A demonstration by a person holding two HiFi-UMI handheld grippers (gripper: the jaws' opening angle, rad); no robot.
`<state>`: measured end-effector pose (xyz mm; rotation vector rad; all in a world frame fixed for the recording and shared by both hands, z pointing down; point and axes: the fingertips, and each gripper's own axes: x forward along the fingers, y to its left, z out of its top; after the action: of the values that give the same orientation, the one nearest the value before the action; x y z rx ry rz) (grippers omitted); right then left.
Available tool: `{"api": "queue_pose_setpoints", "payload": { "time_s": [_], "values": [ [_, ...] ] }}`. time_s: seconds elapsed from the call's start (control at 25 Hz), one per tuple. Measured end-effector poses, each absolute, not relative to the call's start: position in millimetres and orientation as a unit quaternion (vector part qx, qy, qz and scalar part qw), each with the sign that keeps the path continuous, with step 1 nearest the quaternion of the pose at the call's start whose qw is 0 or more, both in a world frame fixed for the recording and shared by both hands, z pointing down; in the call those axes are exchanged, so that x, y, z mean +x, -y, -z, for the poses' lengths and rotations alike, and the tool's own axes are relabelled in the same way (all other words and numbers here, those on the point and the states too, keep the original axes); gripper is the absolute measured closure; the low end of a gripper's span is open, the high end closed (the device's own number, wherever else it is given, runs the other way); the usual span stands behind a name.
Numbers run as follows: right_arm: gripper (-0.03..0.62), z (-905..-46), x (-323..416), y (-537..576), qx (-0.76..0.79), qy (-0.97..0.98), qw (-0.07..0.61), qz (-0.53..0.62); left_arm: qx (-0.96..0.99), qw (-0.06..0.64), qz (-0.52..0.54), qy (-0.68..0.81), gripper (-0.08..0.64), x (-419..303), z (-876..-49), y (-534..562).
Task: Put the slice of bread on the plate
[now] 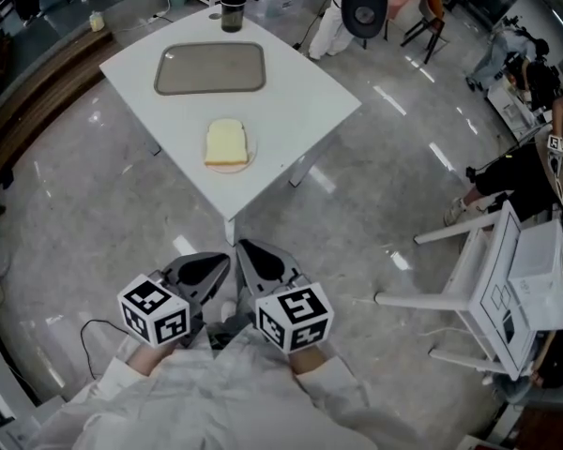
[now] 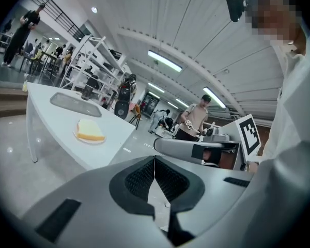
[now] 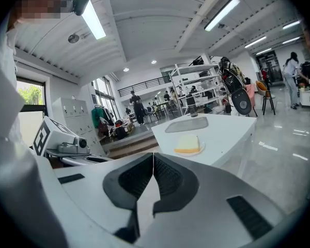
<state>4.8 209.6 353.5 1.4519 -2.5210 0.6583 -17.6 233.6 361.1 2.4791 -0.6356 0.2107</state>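
A pale yellow slice of bread lies on a small pinkish plate near the front corner of a white table. Both grippers hang close to the person's body, well short of the table and above the floor. My left gripper is shut with nothing in it, and my right gripper is shut and empty too. The bread on its plate shows far off in the left gripper view. The right gripper view has the bread beyond the shut jaws.
A grey tray lies at the table's middle and a dark tumbler stands at its far corner. White chairs and a shelf unit stand to the right. People and shelving fill the hall behind.
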Motion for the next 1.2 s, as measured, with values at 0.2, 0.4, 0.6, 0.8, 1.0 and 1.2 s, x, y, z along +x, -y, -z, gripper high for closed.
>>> {"api": "queue_pose_setpoints", "payload": {
  "time_s": [0.2,0.4,0.6,0.8,1.0,1.2],
  "values": [
    [0.577,-356,10,-176,0.476,0.846,0.083,-0.225,0.923,0.283,-0.079,0.25,0.551,-13,-362,-200],
    [0.577,-360,20,-138,0.464,0.851,0.096,-0.228,0.912,0.298,-0.079,0.269,0.551,-8,-369,-160],
    [0.577,-358,35,-94,0.458,0.853,0.1,-0.231,0.908,0.299,-0.073,0.283,0.551,4,-366,-114],
    [0.577,-359,58,-54,0.447,0.857,0.102,-0.233,0.9,0.303,-0.07,0.305,0.551,22,-366,-75],
    [0.577,-361,83,-11,0.446,0.857,0.101,-0.239,0.891,0.304,-0.066,0.33,0.551,30,-365,-36],
    [0.577,-368,93,21,0.428,0.863,0.108,-0.245,0.875,0.313,-0.053,0.367,0.551,30,-368,2]
  ]
}}
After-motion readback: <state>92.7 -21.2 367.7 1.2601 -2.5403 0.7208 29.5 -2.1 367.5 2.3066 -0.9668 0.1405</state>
